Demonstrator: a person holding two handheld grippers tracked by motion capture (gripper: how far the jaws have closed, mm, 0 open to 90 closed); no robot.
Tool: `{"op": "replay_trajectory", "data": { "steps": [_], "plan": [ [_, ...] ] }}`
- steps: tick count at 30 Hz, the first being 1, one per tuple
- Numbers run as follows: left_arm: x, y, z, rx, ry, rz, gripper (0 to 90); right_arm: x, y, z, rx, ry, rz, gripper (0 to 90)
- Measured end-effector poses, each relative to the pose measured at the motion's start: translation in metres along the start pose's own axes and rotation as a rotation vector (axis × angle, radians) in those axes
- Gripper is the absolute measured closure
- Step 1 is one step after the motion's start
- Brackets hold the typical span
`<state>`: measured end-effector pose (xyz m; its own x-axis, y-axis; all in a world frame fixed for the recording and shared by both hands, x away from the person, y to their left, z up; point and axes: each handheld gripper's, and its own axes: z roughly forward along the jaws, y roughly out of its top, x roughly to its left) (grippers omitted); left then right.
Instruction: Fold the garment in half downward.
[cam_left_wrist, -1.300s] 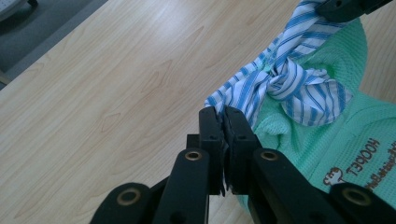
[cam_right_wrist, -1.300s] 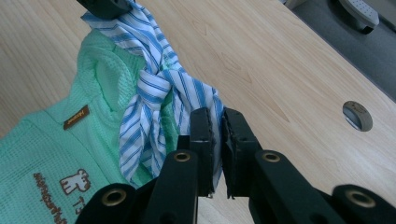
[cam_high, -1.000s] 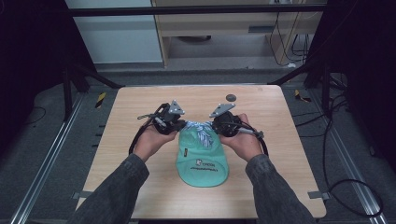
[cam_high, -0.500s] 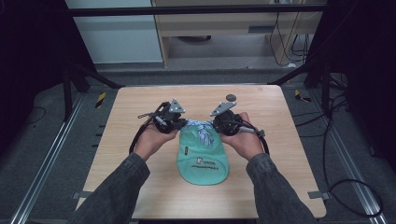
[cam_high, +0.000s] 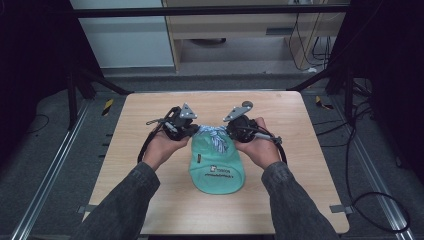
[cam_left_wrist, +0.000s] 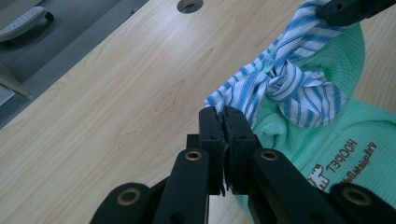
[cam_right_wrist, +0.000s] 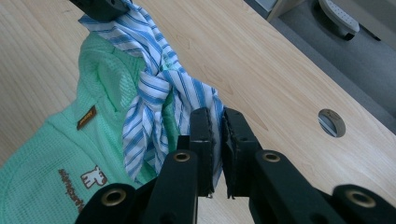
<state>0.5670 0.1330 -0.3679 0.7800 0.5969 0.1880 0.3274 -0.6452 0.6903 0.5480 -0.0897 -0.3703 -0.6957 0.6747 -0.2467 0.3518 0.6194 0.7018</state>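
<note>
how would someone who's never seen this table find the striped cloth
Start at the wooden table and find the mint-green garment lying mid-table. At its far end sits the striped cloth, knotted, with both claws shut on its ends. Its blue-and-white stripes set it apart from the plain green knit.

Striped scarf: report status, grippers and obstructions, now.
Left gripper shut on striped scarf. Right gripper shut on its other end. Scarf loosely knotted at collar of green garment, flat on table. Nothing in the way.

A mint-green waffle-knit garment (cam_high: 217, 170) is lying flat mid-bench, its blue-and-white striped cloth tie (cam_high: 216, 138) knotted at the collar.
</note>
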Motion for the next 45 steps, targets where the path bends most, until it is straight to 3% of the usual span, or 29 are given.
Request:
{"op": "replay_trajectory", "data": {
  "steps": [32,45],
  "plan": [
    [0.012,0.031,0.003,-0.017,0.041,0.010,87.6,-0.025,0.008,0.004,-0.023,-0.044,0.043,83.3],
    [0.006,0.024,0.003,-0.009,0.049,0.029,87.6,-0.020,0.005,0.005,-0.022,-0.047,0.024,83.2]
  ]
}}
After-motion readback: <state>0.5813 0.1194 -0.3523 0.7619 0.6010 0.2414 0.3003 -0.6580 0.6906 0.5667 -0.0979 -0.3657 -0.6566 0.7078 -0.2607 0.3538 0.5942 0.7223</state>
